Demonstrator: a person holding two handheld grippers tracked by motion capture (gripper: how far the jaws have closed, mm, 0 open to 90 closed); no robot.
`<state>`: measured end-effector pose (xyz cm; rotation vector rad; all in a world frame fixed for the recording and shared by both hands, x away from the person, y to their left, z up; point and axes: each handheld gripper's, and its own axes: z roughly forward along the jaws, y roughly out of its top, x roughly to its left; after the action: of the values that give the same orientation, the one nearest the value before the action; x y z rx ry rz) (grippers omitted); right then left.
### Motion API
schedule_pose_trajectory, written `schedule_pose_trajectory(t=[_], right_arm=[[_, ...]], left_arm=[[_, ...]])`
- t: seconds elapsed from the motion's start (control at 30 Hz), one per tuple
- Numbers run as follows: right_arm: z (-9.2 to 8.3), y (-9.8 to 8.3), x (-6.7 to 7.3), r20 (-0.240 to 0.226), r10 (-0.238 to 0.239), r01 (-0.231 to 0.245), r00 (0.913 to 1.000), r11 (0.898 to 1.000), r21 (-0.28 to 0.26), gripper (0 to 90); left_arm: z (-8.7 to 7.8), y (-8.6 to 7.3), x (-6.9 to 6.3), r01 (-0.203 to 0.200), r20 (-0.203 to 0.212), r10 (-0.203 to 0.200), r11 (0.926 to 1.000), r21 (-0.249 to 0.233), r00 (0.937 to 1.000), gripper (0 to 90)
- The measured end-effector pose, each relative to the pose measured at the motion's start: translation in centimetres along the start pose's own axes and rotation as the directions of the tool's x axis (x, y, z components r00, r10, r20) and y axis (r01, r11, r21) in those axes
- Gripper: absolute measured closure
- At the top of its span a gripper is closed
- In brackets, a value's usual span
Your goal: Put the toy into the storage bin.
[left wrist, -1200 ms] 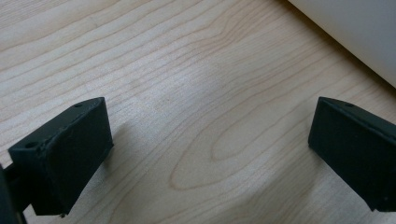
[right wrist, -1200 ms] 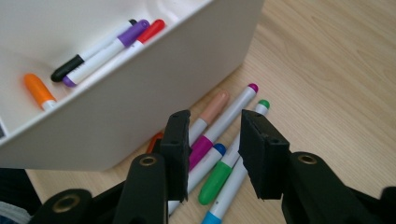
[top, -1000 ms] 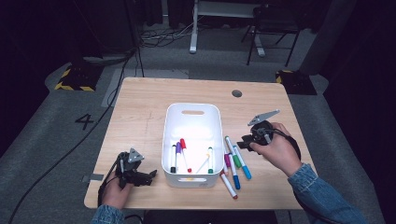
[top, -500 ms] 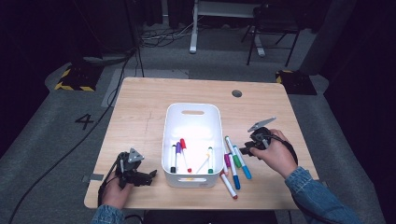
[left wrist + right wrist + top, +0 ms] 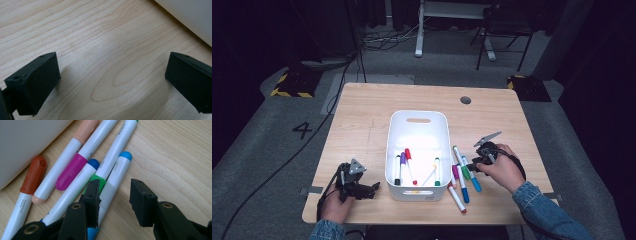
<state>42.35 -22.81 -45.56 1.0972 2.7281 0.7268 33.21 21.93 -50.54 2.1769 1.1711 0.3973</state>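
Your right gripper (image 5: pixel 113 195) low over markers by bin (image 5: pixel 417 150), jaws part open, straddling light-blue marker (image 5: pixel 113 178), gripping nothing. Your left gripper (image 5: pixel 112 82) wide open, empty, on table (image 5: pixel 100 37).

The pale wooden table top (image 5: pixel 175 157) shows fine grain under a smooth, faintly sheened finish. The white rectangular plastic bin (image 5: pixel 417 145) looks smooth and softly glossy. The white-barrelled plastic markers with coloured caps (image 5: pixel 82 162) are slick and shiny. The black gripper jaw pads (image 5: pixel 32 82) look matt, slightly rough.
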Motion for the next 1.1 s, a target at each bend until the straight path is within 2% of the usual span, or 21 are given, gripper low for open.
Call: schedule_pose_trajectory(t=[0.17, 0.4, 0.5, 0.57, 0.77, 1.1], right_arm=[[0.2, -0.2, -0.3, -0.002, 0.012, -0.012, 0.9999, 1.0, 0.007, 62.5], [0.5, -1.2, -1.0, 0.042, 0.017, -0.019, 0.999, 0.999, 0.047, 64.1], [0.4, -1.8, -1.2, 0.057, 0.027, -0.03, 0.998, 0.998, 0.049, 69.1], [0.2, -2.1, -1.3, 0.067, 0.036, -0.041, 0.9971, 0.997, 0.064, 76.5], [0.0, -2.3, -1.7, 0.101, 0.08, -0.087, 0.9917, 0.994, 0.067, 76.9], [-0.1, -2.1, -1.5, 0.087, 0.073, -0.079, 0.9935, 0.994, 0.072, 77.0]], left_arm=[[0.0, 0.0, 0.0, 0.0, -0.001, 0.0, 1.0, -0.001, 1.0, 0.0], [0.0, 0.0, 0.0, 0.0, -0.001, 0.0, 1.0, -0.001, 1.0, 0.0], [0.0, 0.0, 0.0, 0.0, -0.001, 0.0, 1.0, -0.001, 1.0, 0.0], [0.0, 0.0, 0.0, 0.0, 0.0, 0.0, 1.0, 0.0, 1.0, 0.0], [0.0, 0.0, 0.0, 0.0, 0.0, 0.0, 1.0, -0.001, 1.0, 0.0], [0.0, 0.0, 0.0, 0.0, -0.001, 0.0, 1.0, -0.001, 1.0, 0.0]])
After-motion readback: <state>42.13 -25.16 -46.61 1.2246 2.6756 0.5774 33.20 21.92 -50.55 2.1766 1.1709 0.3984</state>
